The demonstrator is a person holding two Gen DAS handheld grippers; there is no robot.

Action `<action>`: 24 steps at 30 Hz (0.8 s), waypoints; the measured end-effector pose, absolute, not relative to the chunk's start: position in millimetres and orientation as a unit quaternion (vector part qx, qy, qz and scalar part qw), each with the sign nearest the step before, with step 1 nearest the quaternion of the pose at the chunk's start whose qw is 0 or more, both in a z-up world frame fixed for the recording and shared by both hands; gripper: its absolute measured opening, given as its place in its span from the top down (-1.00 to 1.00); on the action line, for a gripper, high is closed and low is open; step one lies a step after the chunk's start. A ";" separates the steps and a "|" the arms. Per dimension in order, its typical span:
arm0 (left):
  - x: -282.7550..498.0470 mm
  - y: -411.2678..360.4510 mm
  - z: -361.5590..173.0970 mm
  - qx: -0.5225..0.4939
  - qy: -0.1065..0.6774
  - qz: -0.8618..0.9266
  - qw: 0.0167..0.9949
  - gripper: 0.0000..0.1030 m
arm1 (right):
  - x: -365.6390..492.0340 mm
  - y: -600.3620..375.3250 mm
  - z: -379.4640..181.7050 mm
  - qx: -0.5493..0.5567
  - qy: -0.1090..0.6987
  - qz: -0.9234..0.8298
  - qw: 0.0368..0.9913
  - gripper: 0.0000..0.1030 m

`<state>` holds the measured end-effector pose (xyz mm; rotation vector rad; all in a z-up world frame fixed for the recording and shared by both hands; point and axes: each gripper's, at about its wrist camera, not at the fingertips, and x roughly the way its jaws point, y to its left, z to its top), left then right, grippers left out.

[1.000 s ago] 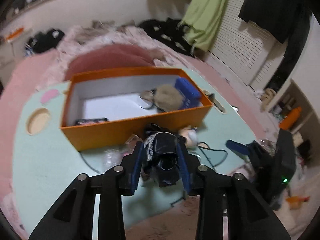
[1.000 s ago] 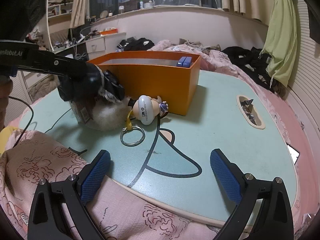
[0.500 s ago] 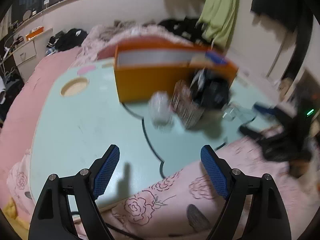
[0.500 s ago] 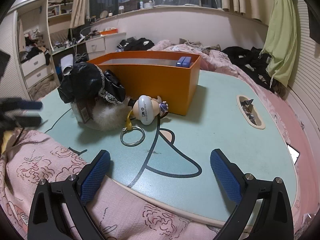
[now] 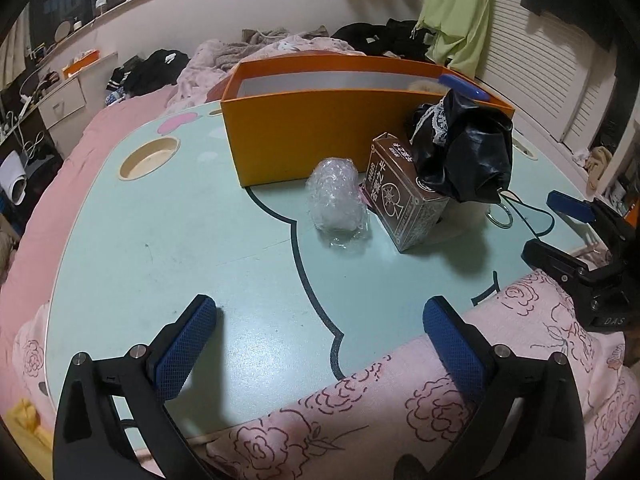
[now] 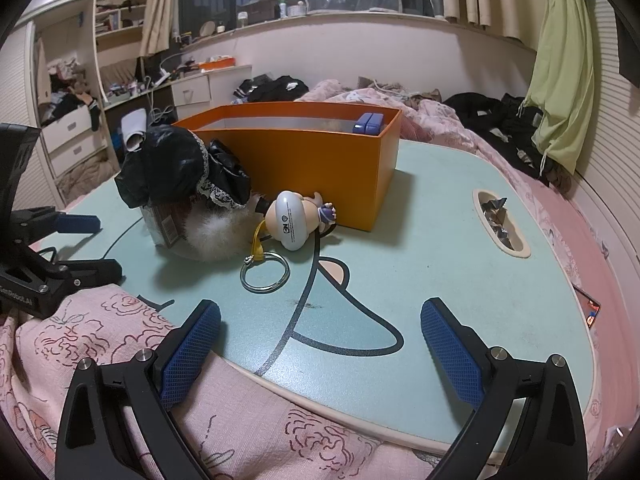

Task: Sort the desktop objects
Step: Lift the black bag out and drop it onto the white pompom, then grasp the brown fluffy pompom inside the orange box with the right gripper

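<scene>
Released since a second ago, the black bag point(image 5: 468, 156) now sits atop the card box point(image 5: 402, 196), its print unreadable. Left gripper point(image 5: 320, 344) fingers have just been opening, wide and empty, well short of it; right gripper point(image 6: 320, 346) fingers wide, empty; "CN" marks the figurine point(image 6: 294, 222) on the counter point(image 5: 180, 240).

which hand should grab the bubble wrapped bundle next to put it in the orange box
Left, probably. The bubble-wrapped bundle lies straight ahead of the open, empty left tongs, beside the orange box. From the right tongs, the card box and black cloth hide it.
</scene>
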<state>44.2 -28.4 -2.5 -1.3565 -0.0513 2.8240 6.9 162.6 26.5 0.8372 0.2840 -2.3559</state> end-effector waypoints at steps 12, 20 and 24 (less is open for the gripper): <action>49.9 -26.5 2.7 -0.430 -0.014 0.903 0.002 -0.99 | 5.7 162.8 25.9 0.317 0.107 -0.891 0.307 -0.95; 52.1 -26.1 3.0 -0.429 -0.014 0.903 0.002 -0.99 | 6.0 161.7 25.5 0.316 0.107 -0.891 0.307 -0.95; 52.5 -26.2 2.5 -0.429 -0.014 0.903 0.002 -0.99 | 6.1 162.3 25.5 0.317 0.107 -0.891 0.307 -0.95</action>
